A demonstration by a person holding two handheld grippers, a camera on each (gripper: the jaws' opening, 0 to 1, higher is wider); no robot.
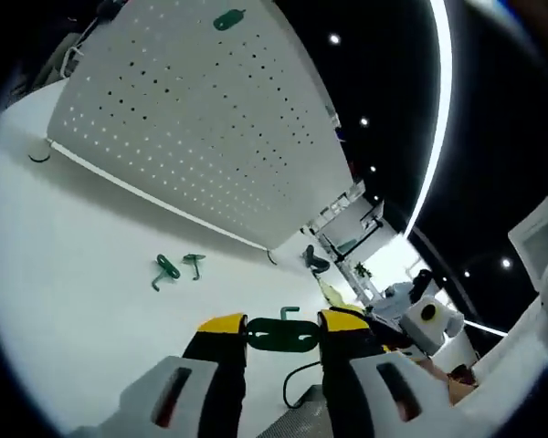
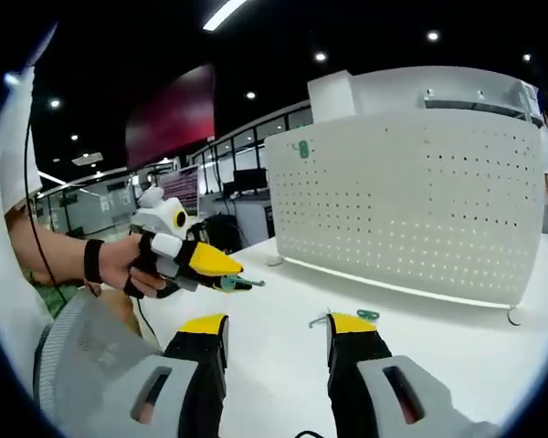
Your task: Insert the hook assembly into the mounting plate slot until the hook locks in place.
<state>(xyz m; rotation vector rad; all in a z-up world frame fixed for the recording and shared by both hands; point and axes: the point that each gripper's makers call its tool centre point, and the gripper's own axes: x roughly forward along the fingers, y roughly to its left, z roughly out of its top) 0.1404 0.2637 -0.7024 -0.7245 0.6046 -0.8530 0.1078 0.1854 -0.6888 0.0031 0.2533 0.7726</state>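
My left gripper (image 1: 281, 330) is shut on a dark green hook assembly (image 1: 283, 336), held crosswise between its yellow-tipped fingers above the white table. The white perforated mounting plate (image 1: 192, 119) stands upright beyond it, with a green hook (image 1: 228, 20) mounted near its top edge. Two more green hooks (image 1: 178, 268) lie on the table before the plate. In the right gripper view, my right gripper (image 2: 279, 327) is open and holds nothing. There the left gripper (image 2: 240, 278) comes in from the left with the hook assembly (image 2: 235, 284), well short of the plate (image 2: 411, 210).
The plate rests on small feet (image 1: 38, 155) on the white table (image 1: 64, 301). A black cable (image 1: 301, 379) runs near my left gripper. A person's hand (image 2: 119, 265) with a black wrist strap holds the left gripper. Desks and monitors (image 2: 237, 182) stand behind.
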